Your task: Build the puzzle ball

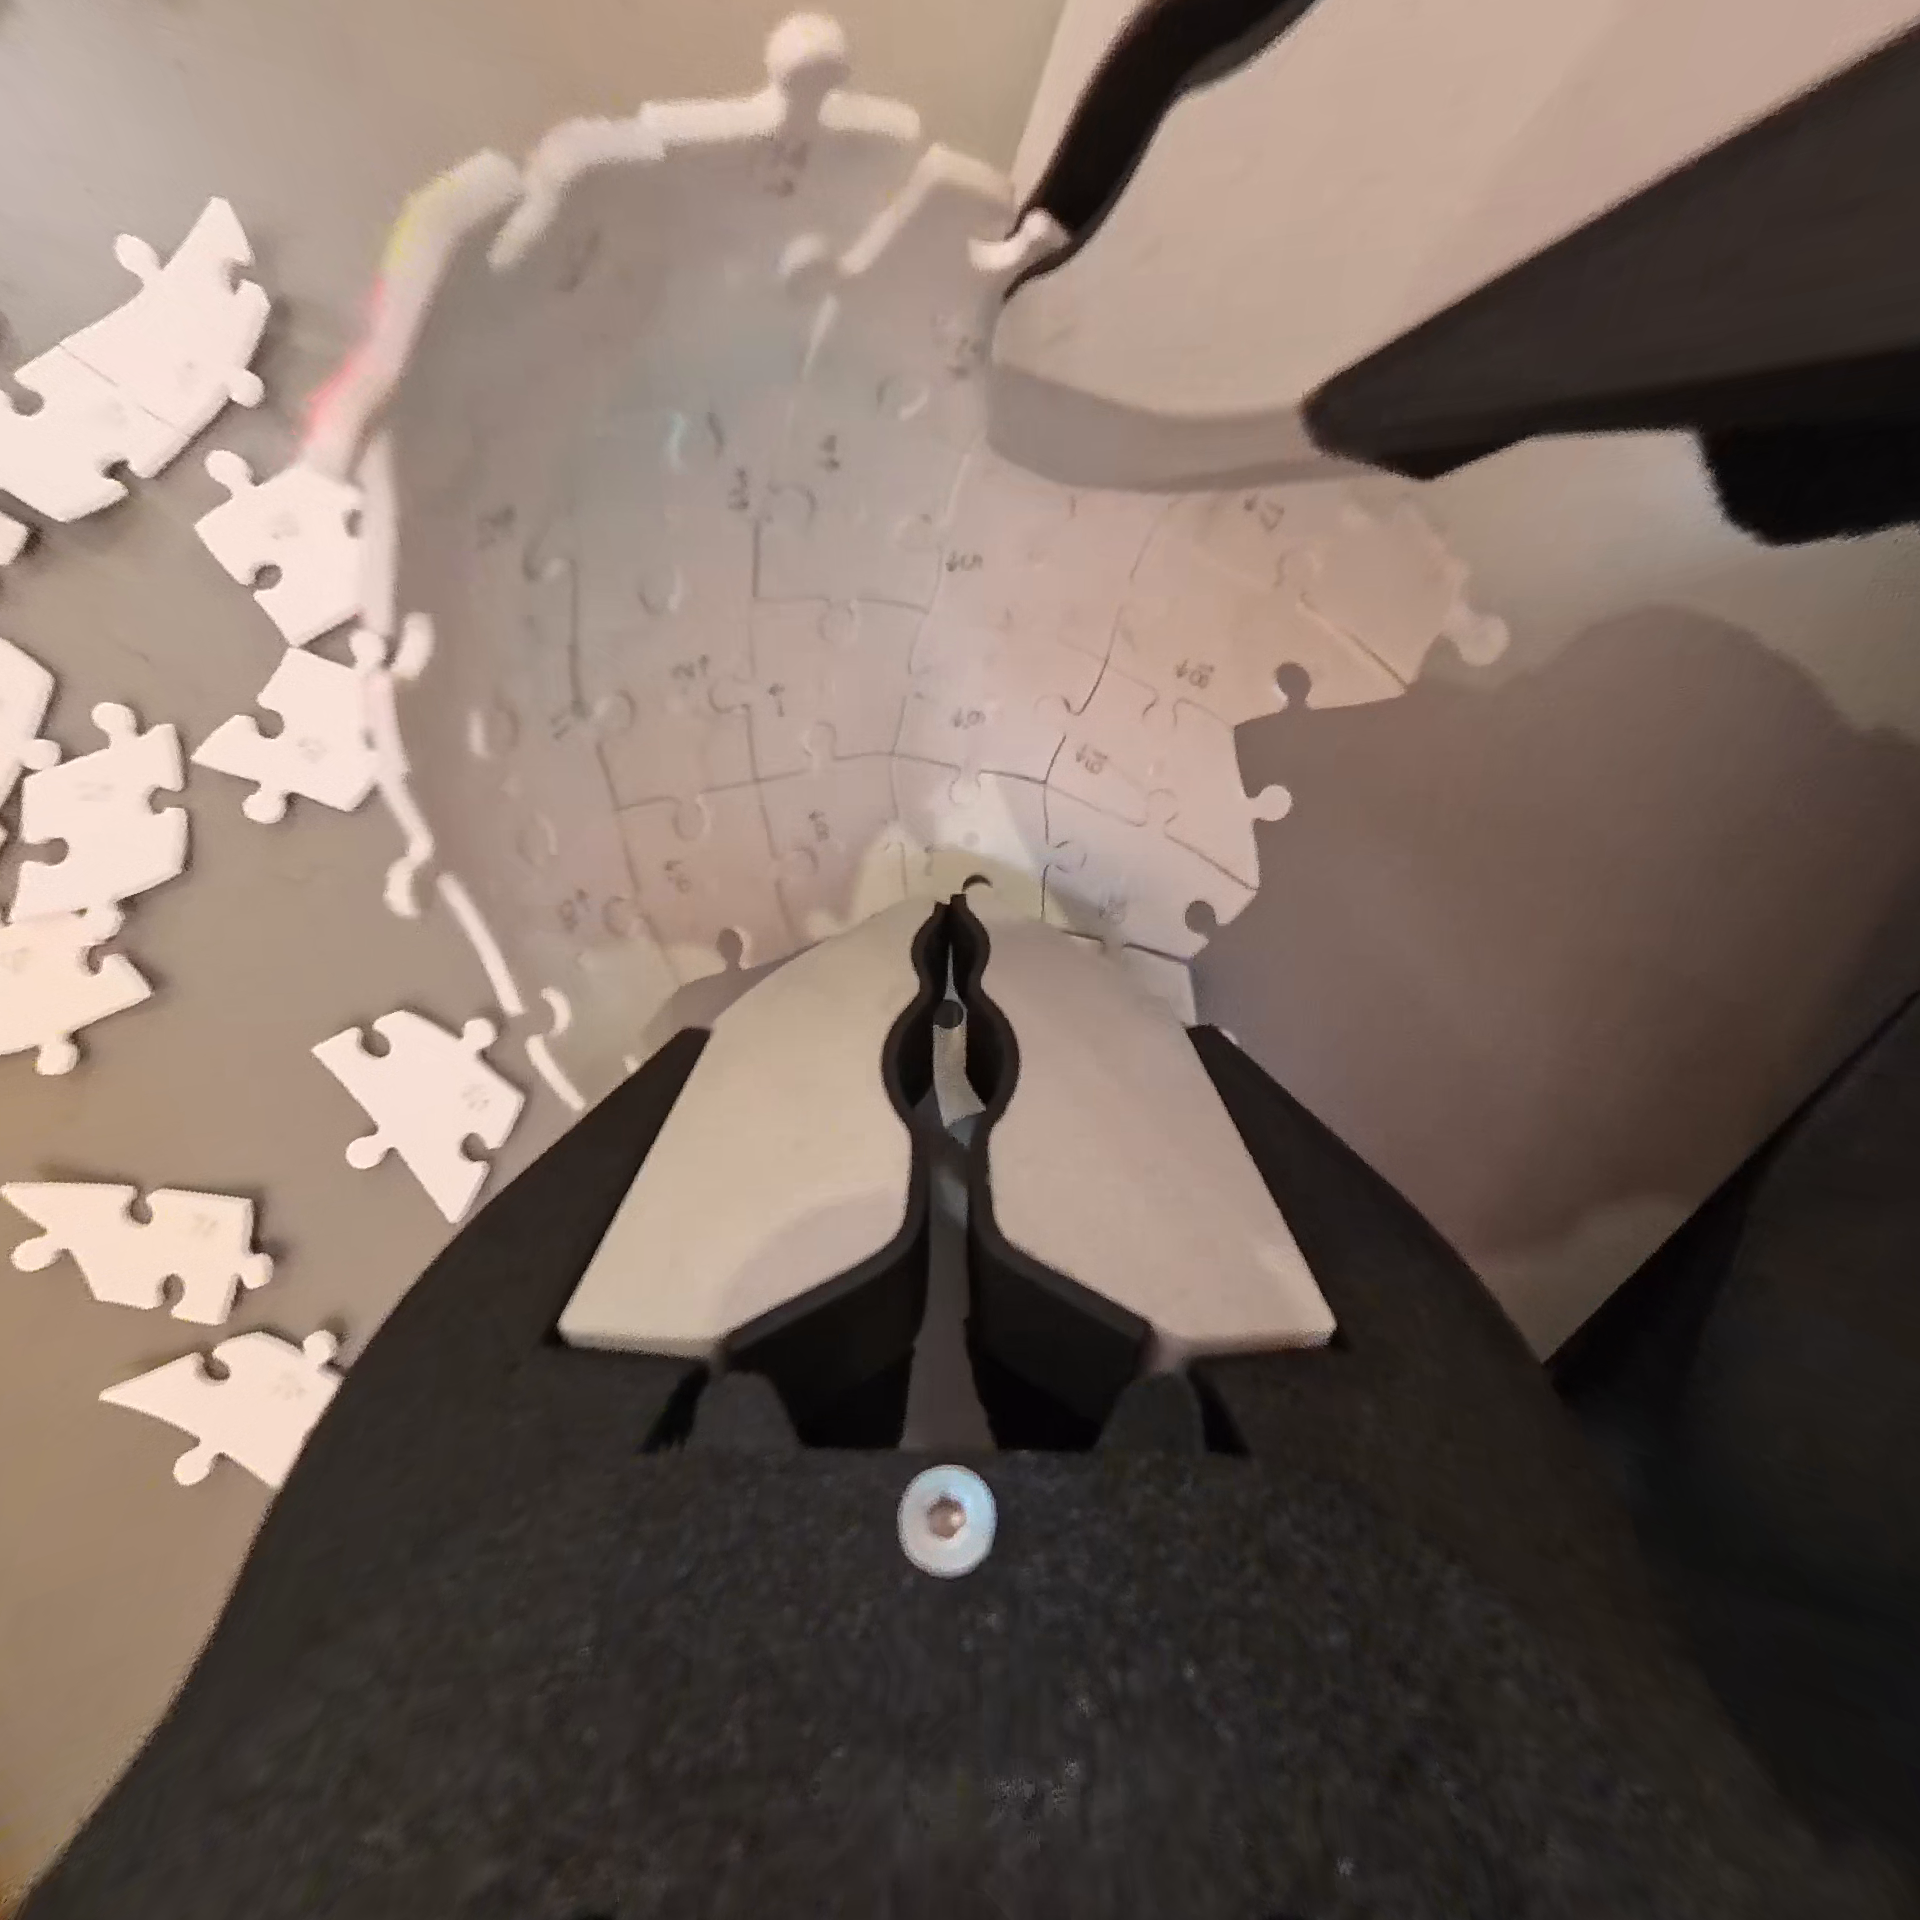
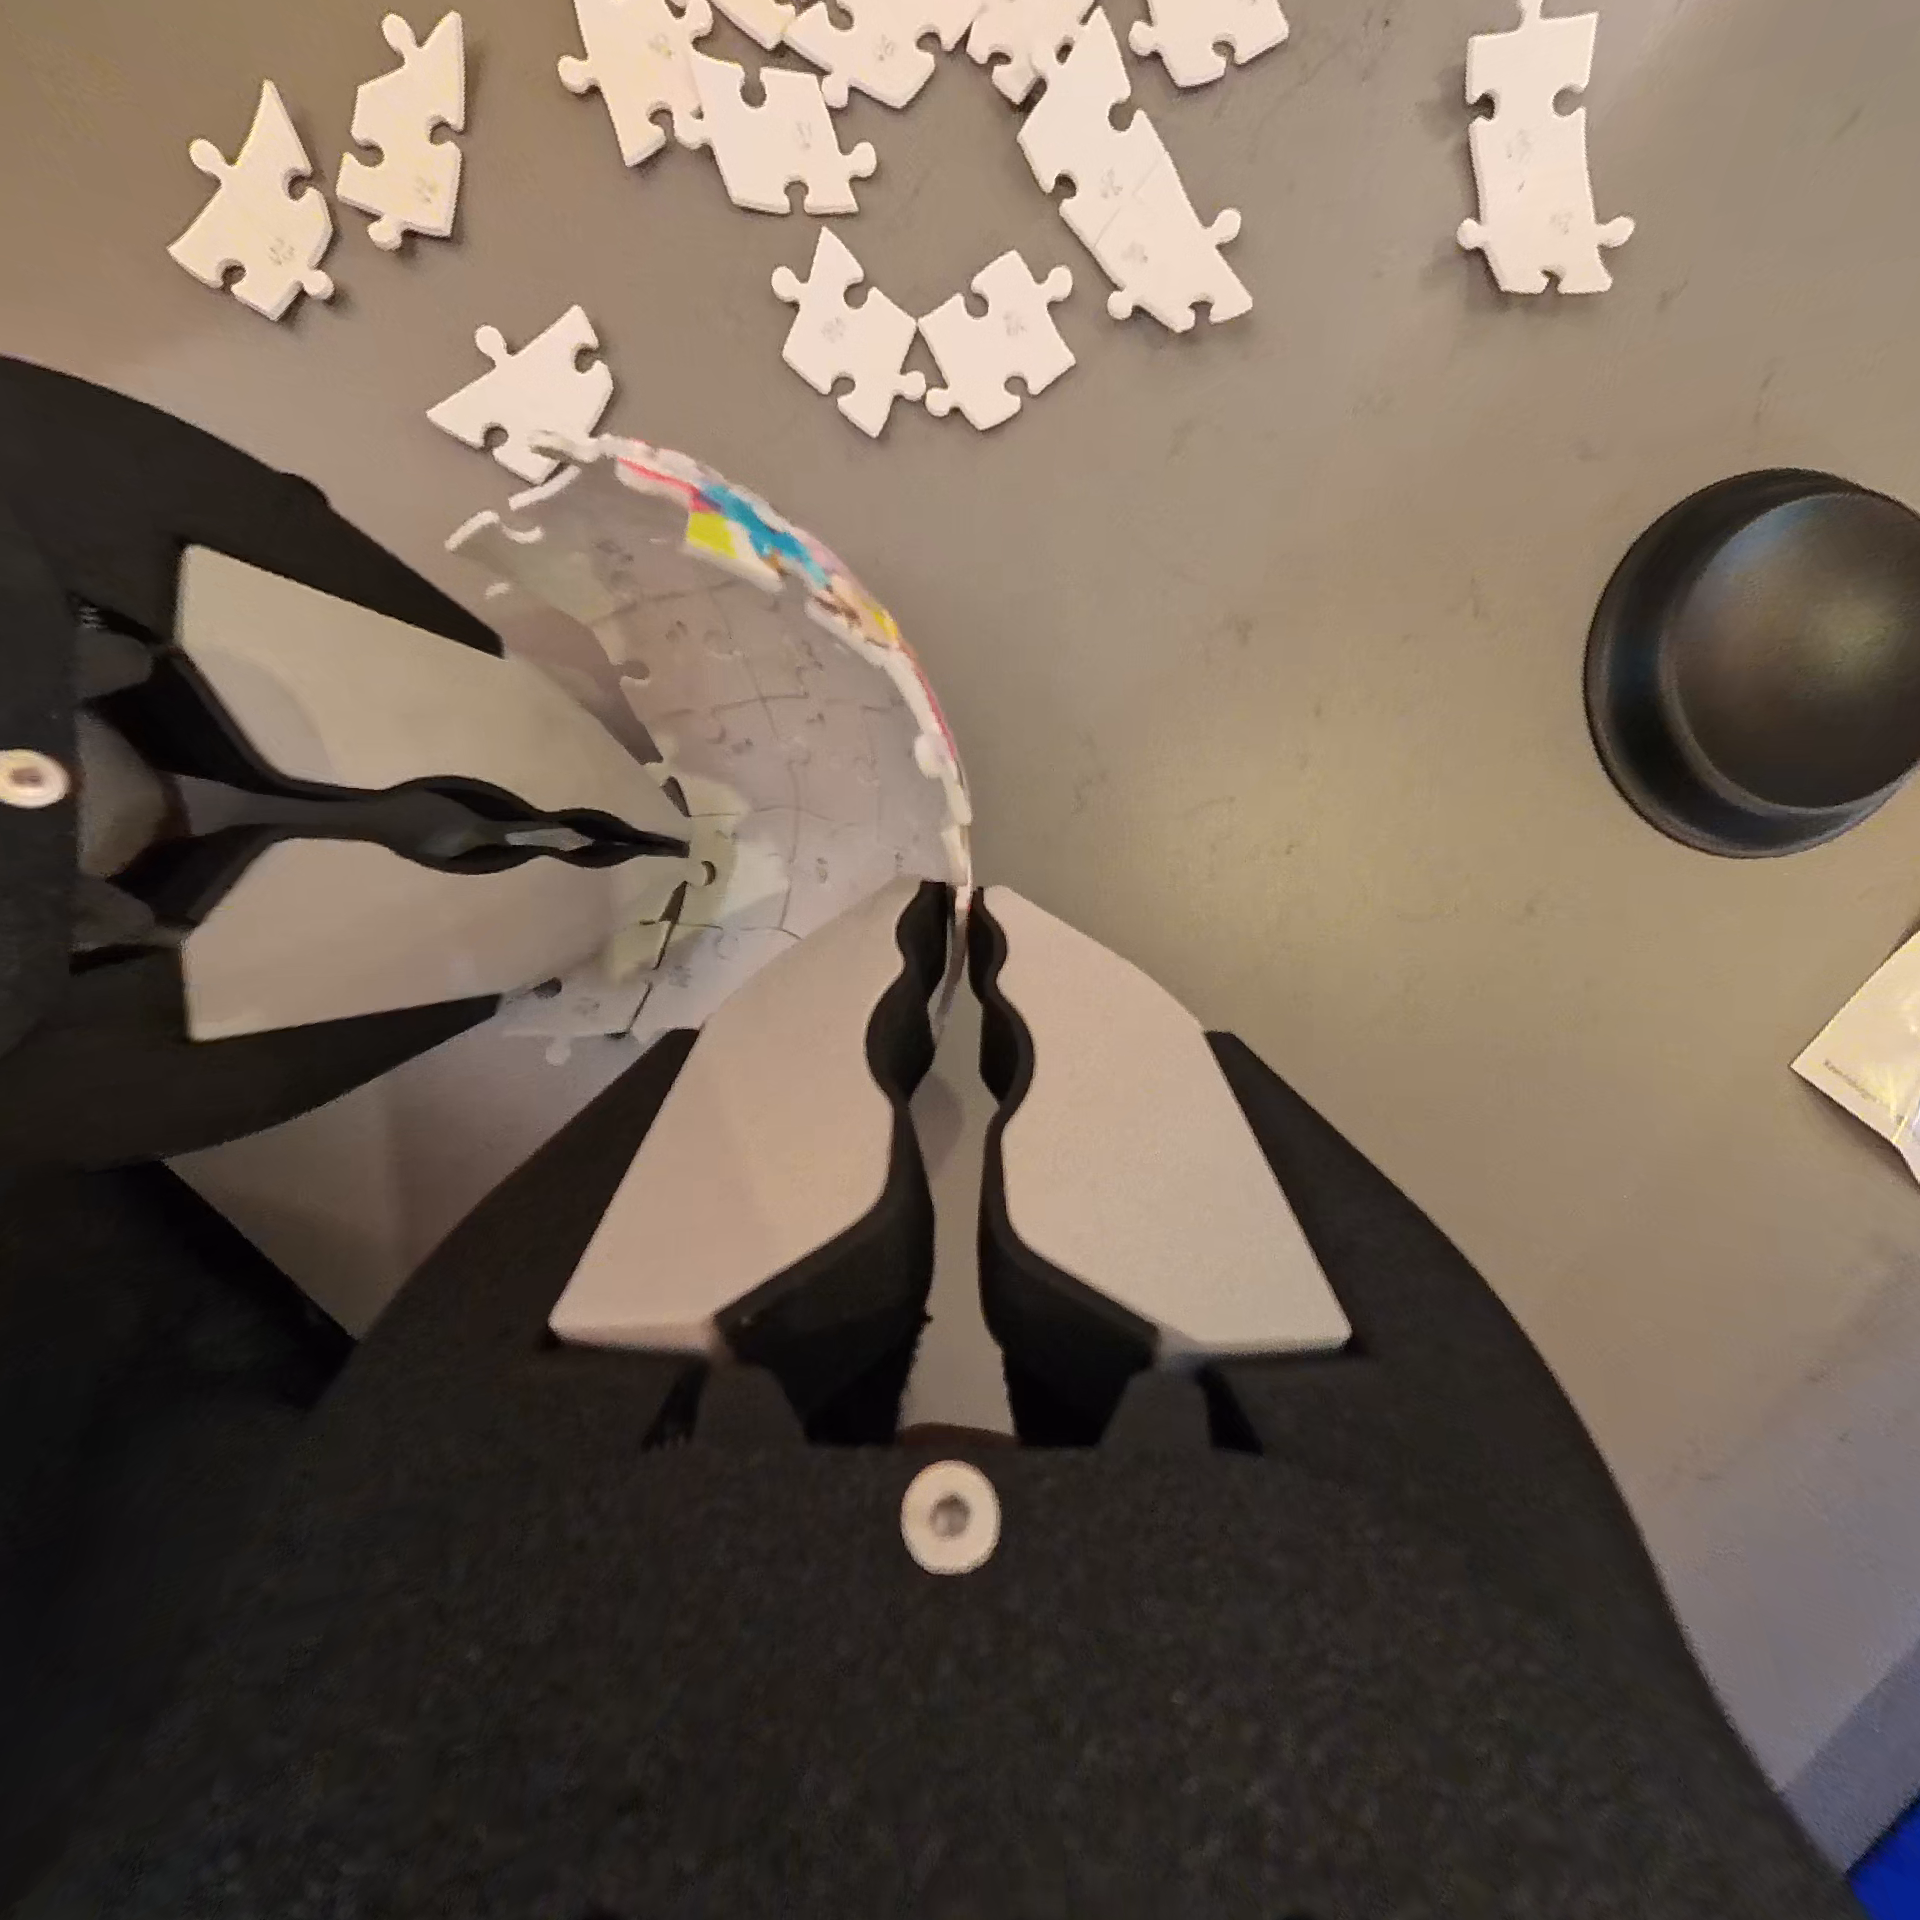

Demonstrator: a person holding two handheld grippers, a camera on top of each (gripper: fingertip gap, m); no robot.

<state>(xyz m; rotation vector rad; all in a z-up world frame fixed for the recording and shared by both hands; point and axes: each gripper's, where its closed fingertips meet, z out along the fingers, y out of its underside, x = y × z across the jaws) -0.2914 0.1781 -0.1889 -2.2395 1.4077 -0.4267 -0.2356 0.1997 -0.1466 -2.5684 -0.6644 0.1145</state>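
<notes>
A part-built puzzle ball (image 1: 831,644), a curved shell of joined white pieces with a coloured outer face, is held above the grey table. My left gripper (image 1: 951,914) is shut on the shell's near edge. It shows in the right wrist view (image 2: 675,844) coming in from the left. My right gripper (image 2: 964,904) is shut on another part of the shell's (image 2: 790,717) rim. It shows in the left wrist view (image 1: 1023,239) at the top right, pinching the rim. Loose white pieces (image 1: 426,1101) lie on the table (image 1: 260,997), white side up.
Several loose pieces (image 2: 925,343) are spread over the far part of the table (image 2: 1299,727) in the right wrist view. A black round stand (image 2: 1766,665) sits at the right. A clear plastic bag (image 2: 1870,1060) lies at the right edge. The gap from one gripper's tips to the other's is roughly 8 cm.
</notes>
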